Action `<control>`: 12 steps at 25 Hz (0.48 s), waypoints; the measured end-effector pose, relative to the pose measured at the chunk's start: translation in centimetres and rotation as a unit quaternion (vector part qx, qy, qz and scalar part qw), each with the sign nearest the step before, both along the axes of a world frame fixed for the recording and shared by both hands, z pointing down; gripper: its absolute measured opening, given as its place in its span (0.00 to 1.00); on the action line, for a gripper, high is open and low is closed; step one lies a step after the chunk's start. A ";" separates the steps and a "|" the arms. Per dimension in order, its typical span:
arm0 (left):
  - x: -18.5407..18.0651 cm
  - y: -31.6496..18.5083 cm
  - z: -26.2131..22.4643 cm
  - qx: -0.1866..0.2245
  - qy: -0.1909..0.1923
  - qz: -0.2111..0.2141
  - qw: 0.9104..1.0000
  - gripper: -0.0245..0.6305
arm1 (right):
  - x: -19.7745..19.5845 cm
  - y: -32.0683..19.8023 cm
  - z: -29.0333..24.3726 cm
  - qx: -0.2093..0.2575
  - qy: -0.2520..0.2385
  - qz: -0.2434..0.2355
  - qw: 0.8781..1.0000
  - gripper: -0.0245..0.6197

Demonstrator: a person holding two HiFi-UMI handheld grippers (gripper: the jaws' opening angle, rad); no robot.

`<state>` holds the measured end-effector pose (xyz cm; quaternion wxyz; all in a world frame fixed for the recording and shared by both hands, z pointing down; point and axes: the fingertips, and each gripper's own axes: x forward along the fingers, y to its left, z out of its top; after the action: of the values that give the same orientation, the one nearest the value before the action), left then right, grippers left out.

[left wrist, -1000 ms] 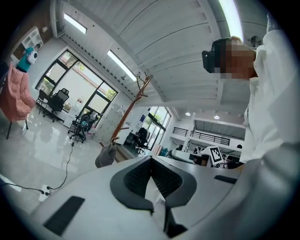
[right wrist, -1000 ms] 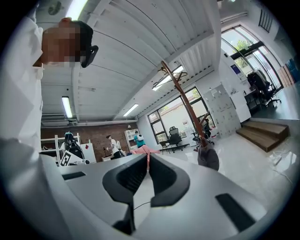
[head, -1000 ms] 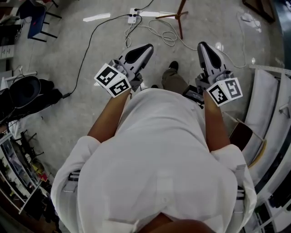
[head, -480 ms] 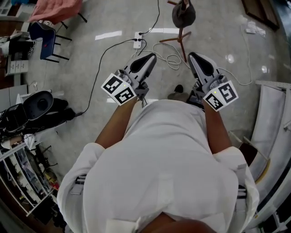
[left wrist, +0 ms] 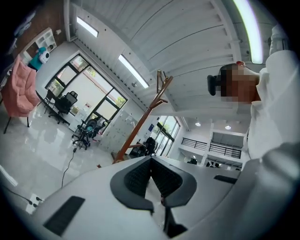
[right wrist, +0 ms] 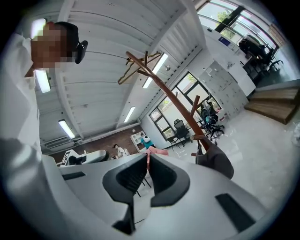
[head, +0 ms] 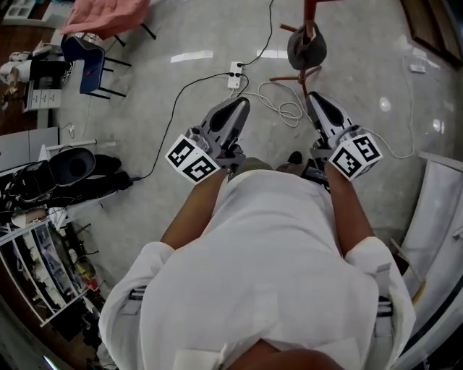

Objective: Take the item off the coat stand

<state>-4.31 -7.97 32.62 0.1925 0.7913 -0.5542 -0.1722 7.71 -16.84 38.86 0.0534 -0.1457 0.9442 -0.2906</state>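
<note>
Head view, looking steeply down. A person in a white shirt (head: 260, 267) stands on a pale glossy floor (head: 145, 108) and holds one hand-held gripper in each hand, both pointing to the far side.

The left hand-held gripper (head: 237, 105) has its jaws together, the ribbed pads meeting at the tips with nothing between them; the left gripper view (left wrist: 151, 159) shows this plainly. The right hand-held gripper (head: 316, 98) likewise has its jaws closed and empty, as the right gripper view (right wrist: 147, 157) shows.

The coat stand (head: 310, 13), a red-brown wooden pole with branching pegs, rises at the far right, beyond the right hand-held gripper and apart from it. The dark grey item (head: 306, 48), rounded and soft-looking, hangs from a low peg against the pole; what kind of item it is cannot be told. Neither hand-held gripper touches it. In the right gripper view the coat stand (right wrist: 166, 91) leans across the frame, with the dark grey item (right wrist: 216, 161) to the right of the jaw tips.

On the floor between the hand-held grippers and the stand lie a power strip (head: 234, 72) and a coiled white cable (head: 286, 108). At far left, a pink cloth (head: 105, 14) drapes over furniture beside a blue chair (head: 92, 61).
</note>
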 end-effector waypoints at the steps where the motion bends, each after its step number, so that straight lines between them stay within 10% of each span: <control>1: -0.4 -0.4 -0.3 0.005 -0.002 0.000 1.000 0.06 | -0.4 -0.4 0.1 -0.004 -0.002 0.005 1.000 0.08; 12: -10.4 -7.5 3.9 -0.027 0.005 0.049 0.998 0.06 | -8.5 -5.8 1.9 0.009 0.031 0.061 0.998 0.08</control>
<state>-14.71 -15.47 36.52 0.2247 0.8111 -0.5182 -0.1520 -0.82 -22.64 40.78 0.0434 -0.2112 0.9372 -0.2740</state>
